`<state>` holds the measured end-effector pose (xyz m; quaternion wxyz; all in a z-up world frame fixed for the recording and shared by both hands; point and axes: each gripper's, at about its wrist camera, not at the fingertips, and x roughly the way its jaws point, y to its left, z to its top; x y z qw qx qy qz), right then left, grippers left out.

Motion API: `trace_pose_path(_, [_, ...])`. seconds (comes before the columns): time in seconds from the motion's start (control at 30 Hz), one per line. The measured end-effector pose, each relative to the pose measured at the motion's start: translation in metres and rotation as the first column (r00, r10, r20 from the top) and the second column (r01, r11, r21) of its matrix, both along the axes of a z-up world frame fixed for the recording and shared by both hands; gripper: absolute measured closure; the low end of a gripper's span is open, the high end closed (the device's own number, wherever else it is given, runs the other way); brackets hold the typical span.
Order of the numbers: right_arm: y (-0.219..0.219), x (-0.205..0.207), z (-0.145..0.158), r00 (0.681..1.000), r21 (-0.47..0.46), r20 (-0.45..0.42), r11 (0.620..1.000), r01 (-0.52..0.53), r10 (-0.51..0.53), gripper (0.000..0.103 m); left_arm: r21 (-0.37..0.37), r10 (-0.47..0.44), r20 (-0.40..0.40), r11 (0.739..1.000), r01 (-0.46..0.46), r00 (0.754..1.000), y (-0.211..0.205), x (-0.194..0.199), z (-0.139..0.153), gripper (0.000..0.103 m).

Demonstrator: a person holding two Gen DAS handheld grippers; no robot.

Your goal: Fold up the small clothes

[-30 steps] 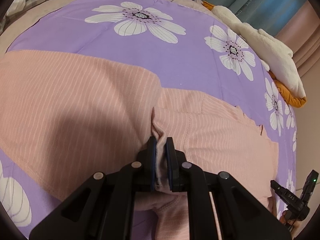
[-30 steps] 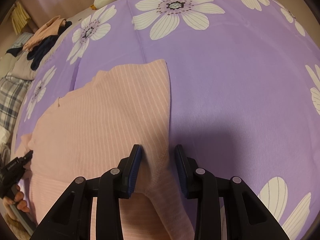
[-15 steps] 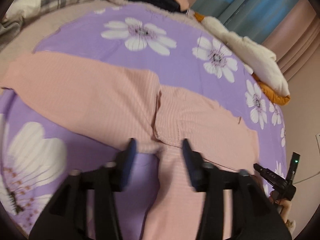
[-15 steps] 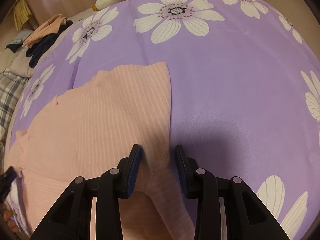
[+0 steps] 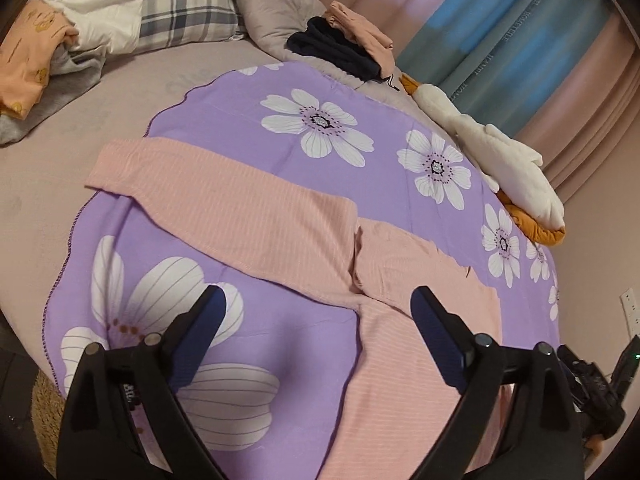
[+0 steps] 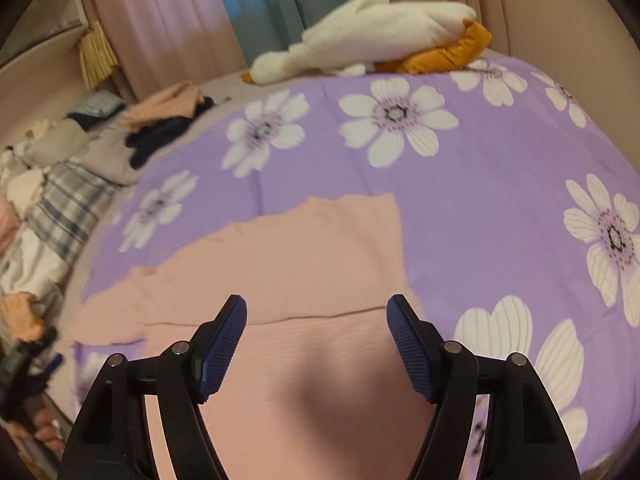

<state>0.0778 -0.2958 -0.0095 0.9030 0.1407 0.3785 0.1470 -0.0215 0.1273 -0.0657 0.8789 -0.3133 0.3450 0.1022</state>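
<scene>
A pink striped garment (image 5: 256,216) lies flat on the purple flowered sheet (image 5: 248,136), one long part stretching left and another running down toward the camera. Above it hovers my left gripper (image 5: 318,312), jaws opening wide, nothing between them. In the right wrist view the same pink garment (image 6: 304,256) shows a fold line across it. My right gripper (image 6: 316,320) hangs over that fold with its jaws opening and nothing held. The other gripper's black body (image 5: 592,380) shows at the lower right of the left wrist view.
A white and orange plush toy (image 5: 508,164) lies at the sheet's far edge by the curtains (image 5: 520,40). Dark and pink clothes (image 5: 348,48) are piled near a grey cushion. A plaid pillow (image 5: 180,12) and crumpled laundry (image 5: 28,52) sit at the far left.
Both grippers let go of the pink garment, opened and rose away from it. The views now take in more of the bed. The garment lies flat with a fold across it.
</scene>
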Motion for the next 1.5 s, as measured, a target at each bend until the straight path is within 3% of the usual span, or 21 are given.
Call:
trace_pose_path(0.13, [0.019,-0.009,0.024,0.998,0.067,0.046,0.997,-0.049,0.046,0.030,-0.016,0.020,0.006,1.000,-0.020,1.000,0.011,-0.006,0.002,0.009])
trace_pose_path(0.27, [0.033,-0.018,0.038,0.996,0.072,0.082,0.996,-0.051,0.045,0.029,-0.031,0.049,0.002,0.998,-0.049,0.999,0.024,-0.003,0.001,0.009])
trace_pose_path(0.4, [0.046,-0.026,0.050,0.990,-0.003,0.131,0.998,-0.058,0.058,0.029,-0.089,0.080,-0.019,0.993,-0.081,0.997,0.043,0.004,-0.007,0.009])
trace_pose_path(0.5, [0.056,-0.032,0.053,0.981,-0.073,0.188,0.997,-0.039,0.052,0.021,-0.090,0.119,-0.046,0.988,-0.123,0.992,0.057,0.008,-0.010,0.010])
trace_pose_path(0.6, [0.064,-0.035,0.048,0.973,-0.115,0.215,0.991,-0.061,0.085,0.021,-0.115,0.169,-0.067,0.978,-0.176,0.983,0.077,0.009,-0.018,0.011])
trace_pose_path(0.8, [0.075,-0.032,0.038,0.975,-0.126,0.192,0.988,-0.090,0.114,0.021,-0.211,0.266,-0.115,0.935,-0.286,0.957,0.120,0.008,-0.043,0.022])
trace_pose_path(1.13, [0.086,-0.021,0.007,0.995,-0.118,0.065,0.991,-0.067,0.075,0.021,-0.288,0.321,-0.187,0.886,-0.364,0.928,0.169,0.017,-0.080,0.038])
trace_pose_path(1.33, [0.085,-0.016,0.000,0.998,-0.122,0.034,0.992,-0.044,0.048,0.021,-0.320,0.345,-0.157,0.869,-0.378,0.925,0.186,0.027,-0.089,0.055])
trace_pose_path(1.43, [0.083,-0.015,-0.004,0.999,-0.121,0.018,0.992,-0.039,0.041,0.021,-0.340,0.368,-0.154,0.852,-0.398,0.917,0.193,0.028,-0.093,0.077])
trace_pose_path(1.5, [0.082,-0.015,-0.007,0.999,-0.126,0.010,0.991,-0.032,0.034,0.021,-0.339,0.378,-0.161,0.846,-0.411,0.912,0.197,0.027,-0.096,0.097])
